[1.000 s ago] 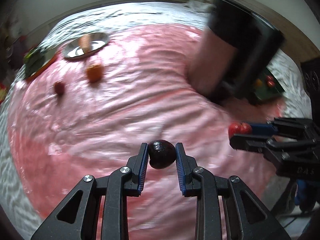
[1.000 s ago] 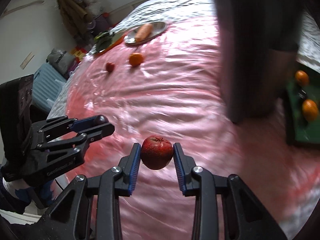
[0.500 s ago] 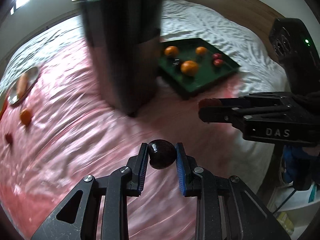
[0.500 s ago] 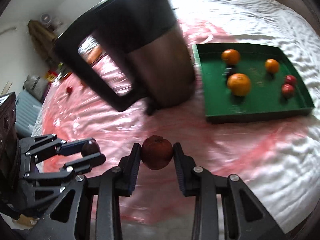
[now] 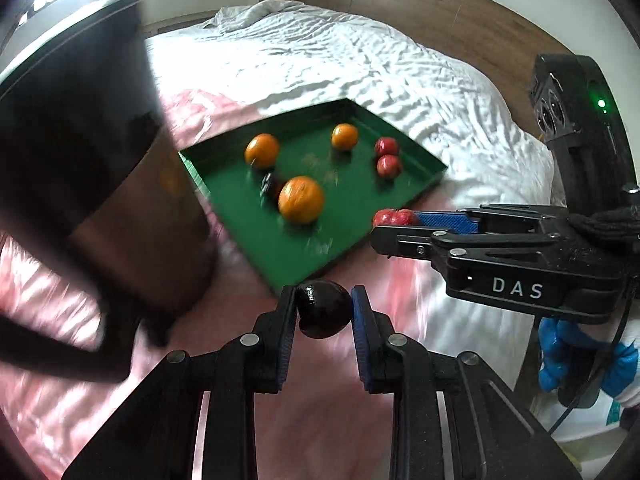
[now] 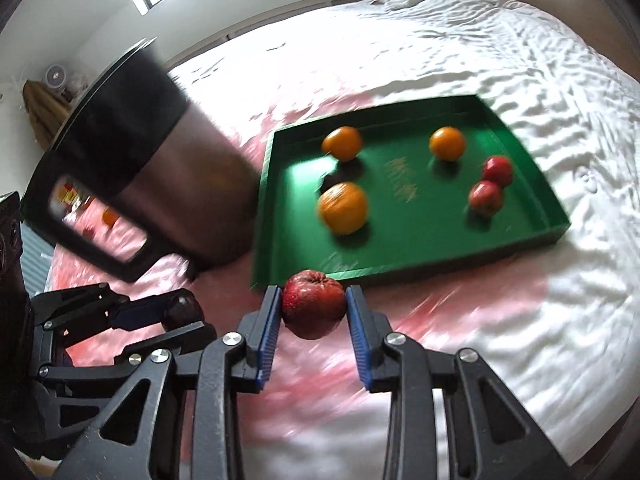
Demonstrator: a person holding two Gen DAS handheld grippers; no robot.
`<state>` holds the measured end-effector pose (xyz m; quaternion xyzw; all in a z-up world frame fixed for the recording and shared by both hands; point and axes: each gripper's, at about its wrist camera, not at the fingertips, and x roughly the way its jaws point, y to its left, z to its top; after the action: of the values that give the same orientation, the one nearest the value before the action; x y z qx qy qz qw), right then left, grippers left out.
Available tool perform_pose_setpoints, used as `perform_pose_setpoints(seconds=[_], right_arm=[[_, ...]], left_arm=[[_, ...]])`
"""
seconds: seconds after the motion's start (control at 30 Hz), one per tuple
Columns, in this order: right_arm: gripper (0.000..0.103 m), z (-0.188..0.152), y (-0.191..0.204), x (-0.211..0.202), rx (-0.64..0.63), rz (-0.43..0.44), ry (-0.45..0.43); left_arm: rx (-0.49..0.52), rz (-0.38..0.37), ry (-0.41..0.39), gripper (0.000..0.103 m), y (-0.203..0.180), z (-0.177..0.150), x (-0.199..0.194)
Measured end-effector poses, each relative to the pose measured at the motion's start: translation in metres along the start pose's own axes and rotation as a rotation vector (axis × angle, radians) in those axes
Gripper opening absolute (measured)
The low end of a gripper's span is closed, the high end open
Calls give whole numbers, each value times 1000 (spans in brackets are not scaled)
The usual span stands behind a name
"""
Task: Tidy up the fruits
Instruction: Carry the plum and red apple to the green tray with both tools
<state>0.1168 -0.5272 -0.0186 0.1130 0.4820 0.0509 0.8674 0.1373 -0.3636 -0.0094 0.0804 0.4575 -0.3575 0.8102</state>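
Note:
My left gripper (image 5: 323, 312) is shut on a dark plum (image 5: 324, 309), held above the pink cloth just short of the green tray (image 5: 352, 236). My right gripper (image 6: 314, 310) is shut on a red apple (image 6: 313, 309) near the tray's front edge (image 6: 400, 270). The tray holds three oranges (image 6: 344, 208), two red apples (image 6: 486, 198) and a dark fruit (image 5: 272, 186). In the left wrist view the right gripper (image 5: 394, 224) shows at the right with its apple. In the right wrist view the left gripper (image 6: 182, 312) shows at the lower left.
A tall dark steel jug (image 6: 160, 176) with a black handle stands left of the tray, and shows in the left wrist view (image 5: 100, 200). A wooden headboard (image 5: 420, 4) lies behind the white bedding (image 6: 520, 60). More fruit (image 6: 108, 216) lies far left.
Both grippers have swung right across the bed with their fruits. The jug now sits at the left and the green tray lies straight ahead, closer than before.

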Motion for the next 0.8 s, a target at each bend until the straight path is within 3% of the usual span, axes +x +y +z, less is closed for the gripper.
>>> perform_pose_setpoints(seconds=[0.4,0.6,0.8], right_arm=[[54,81,-93,29,25,-82,-92],[54,122,-117,66,26,-89,-94],[54,141,-134,104,47,-103,-60]], left_arm=[[-22,4,-53,23,-33,75,74],[-35,21,-39,23,-45,95,115],[-73,59,8,23,-40,96,147]])
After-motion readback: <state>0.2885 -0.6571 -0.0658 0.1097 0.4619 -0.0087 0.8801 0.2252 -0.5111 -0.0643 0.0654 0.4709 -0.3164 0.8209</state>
